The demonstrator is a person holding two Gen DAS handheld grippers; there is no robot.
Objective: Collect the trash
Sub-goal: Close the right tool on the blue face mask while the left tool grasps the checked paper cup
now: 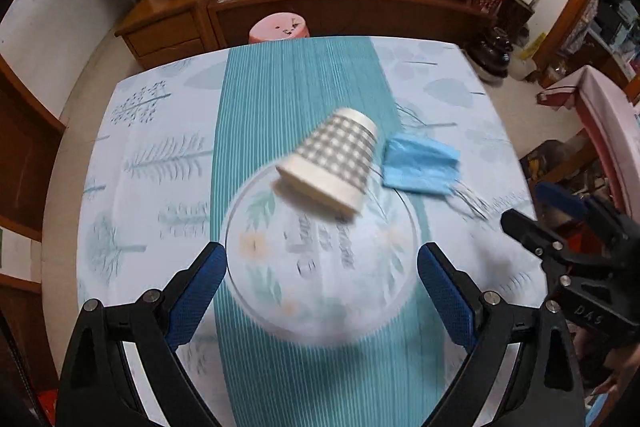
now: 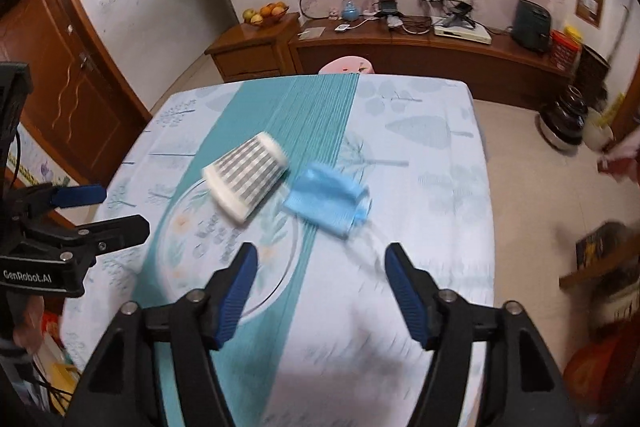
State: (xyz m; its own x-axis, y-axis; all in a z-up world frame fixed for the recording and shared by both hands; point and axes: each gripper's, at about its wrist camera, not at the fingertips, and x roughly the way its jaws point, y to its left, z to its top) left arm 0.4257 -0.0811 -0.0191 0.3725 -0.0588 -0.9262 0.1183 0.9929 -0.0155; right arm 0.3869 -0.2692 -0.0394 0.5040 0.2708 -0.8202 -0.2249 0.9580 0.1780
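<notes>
Both sets of jaws wide open, nothing in them. Left gripper (image 1: 320, 291) sits low in frame over the plate (image 1: 256, 291); the cup (image 1: 332, 163) lies tipped at center on the plate's far rim. Right gripper (image 2: 320, 287) faces the mask (image 2: 324, 207), center frame on the tabletop (image 2: 440, 187). I'd pinch the mask's bunched middle, not the loops.

Cup (image 1: 334, 163) tipped on plate (image 1: 256, 291), mask (image 1: 420, 163) just right

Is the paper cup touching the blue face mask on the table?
Apart. In the right wrist view a strip of teal tablecloth shows plainly between the tipped paper cup and the blue face mask; the left wrist view agrees.
</notes>
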